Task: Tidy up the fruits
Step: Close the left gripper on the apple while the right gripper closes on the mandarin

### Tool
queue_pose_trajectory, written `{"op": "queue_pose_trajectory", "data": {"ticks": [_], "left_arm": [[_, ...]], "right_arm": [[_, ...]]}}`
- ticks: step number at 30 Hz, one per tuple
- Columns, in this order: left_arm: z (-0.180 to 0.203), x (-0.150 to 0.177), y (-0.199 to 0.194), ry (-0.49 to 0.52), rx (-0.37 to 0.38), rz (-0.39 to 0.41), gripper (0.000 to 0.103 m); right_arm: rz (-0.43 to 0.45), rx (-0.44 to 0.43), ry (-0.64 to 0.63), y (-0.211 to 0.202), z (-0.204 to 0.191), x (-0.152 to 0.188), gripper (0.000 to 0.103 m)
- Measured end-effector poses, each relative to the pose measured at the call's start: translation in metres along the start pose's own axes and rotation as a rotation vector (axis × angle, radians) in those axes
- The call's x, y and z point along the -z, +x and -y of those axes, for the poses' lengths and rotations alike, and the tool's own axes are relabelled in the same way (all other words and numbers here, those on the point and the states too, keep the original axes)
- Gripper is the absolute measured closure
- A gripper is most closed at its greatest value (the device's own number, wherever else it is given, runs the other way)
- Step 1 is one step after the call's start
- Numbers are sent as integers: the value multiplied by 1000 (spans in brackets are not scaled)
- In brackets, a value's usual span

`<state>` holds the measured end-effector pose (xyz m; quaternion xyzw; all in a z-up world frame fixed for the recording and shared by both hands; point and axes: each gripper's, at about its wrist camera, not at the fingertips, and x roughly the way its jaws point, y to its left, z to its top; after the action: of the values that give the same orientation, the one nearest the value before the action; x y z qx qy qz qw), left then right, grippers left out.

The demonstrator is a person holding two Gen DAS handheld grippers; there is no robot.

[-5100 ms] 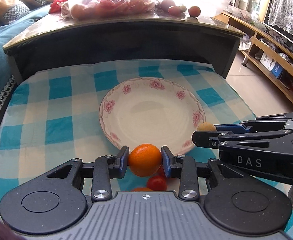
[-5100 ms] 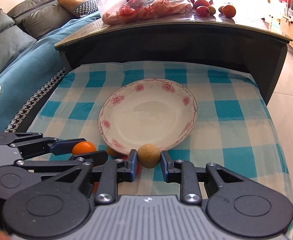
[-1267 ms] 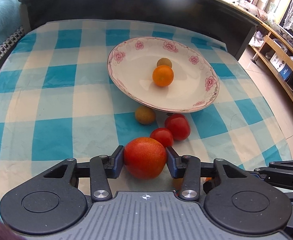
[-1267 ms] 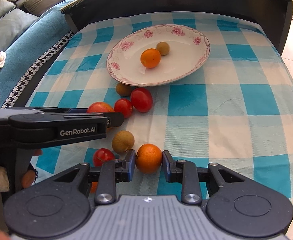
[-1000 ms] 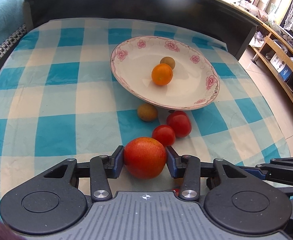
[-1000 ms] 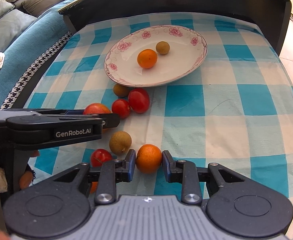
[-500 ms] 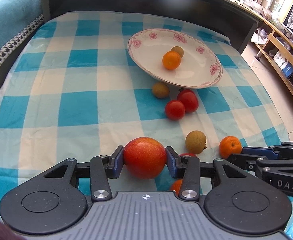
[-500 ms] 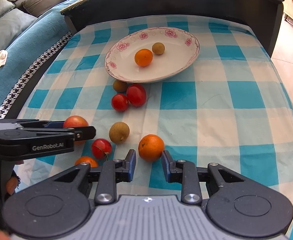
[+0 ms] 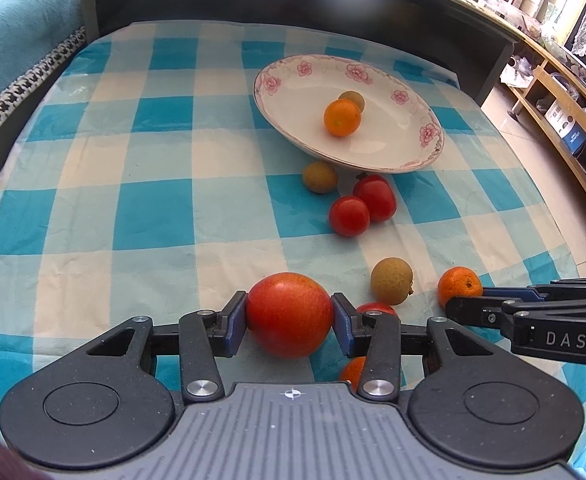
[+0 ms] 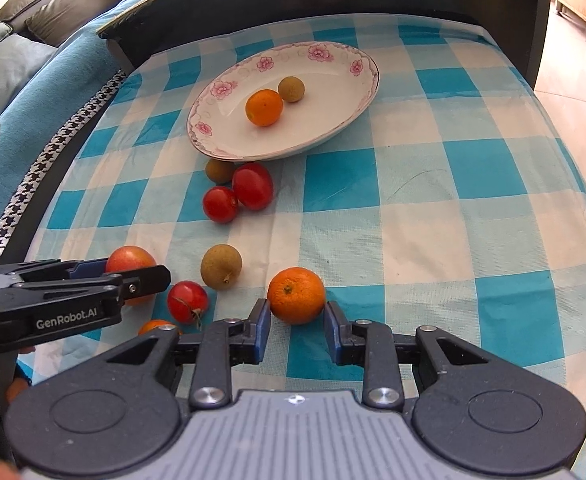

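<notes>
Released, orange [image 10: 296,295] sits free; "DAS" right tongs [image 10: 297,326], "GenRobot.AI" left tongs [image 9: 289,318].

Two fruits [image 10: 264,107] in plate [image 10: 333,128]; other fruits [image 10: 253,186] on cloth [image 10: 433,220] before it.

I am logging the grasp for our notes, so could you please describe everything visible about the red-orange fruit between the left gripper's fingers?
The red-orange fruit is round, smooth and slightly glossy, red shading to orange on top. It sits between the left gripper's blue pads, which press both its sides. It is low over the checked cloth; contact underneath is not visible. From the right wrist view, only its top shows.
</notes>
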<state>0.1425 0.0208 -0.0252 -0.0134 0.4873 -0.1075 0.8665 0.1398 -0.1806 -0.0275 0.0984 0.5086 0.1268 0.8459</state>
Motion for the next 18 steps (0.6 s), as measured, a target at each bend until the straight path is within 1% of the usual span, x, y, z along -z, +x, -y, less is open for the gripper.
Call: {"op": "queue_pose_trajectory", "data": {"ticks": [2,4,6,10,15,18], "left_arm": [[0,0,0,-2,2,0,49],[-2,-1,0,-11,3,-3,44],[-2,-1,-1,-13,2,-4,43],[1,0,0,0,-2,-6,40],[1,-2,2,-2,-3,-1,39],[3,-4,3,9,-18,11,39]], "right_arm": [[2,-4,9,1,0,-1,69],[6,-7,12,1,1,-3,66],[8,-7,13,2,1,-5,62],[15,-1,12,5,-1,-9,61],[22,22,-21,8,-7,-10,61],[25,32,-39,8,-9,-9,61]]}}
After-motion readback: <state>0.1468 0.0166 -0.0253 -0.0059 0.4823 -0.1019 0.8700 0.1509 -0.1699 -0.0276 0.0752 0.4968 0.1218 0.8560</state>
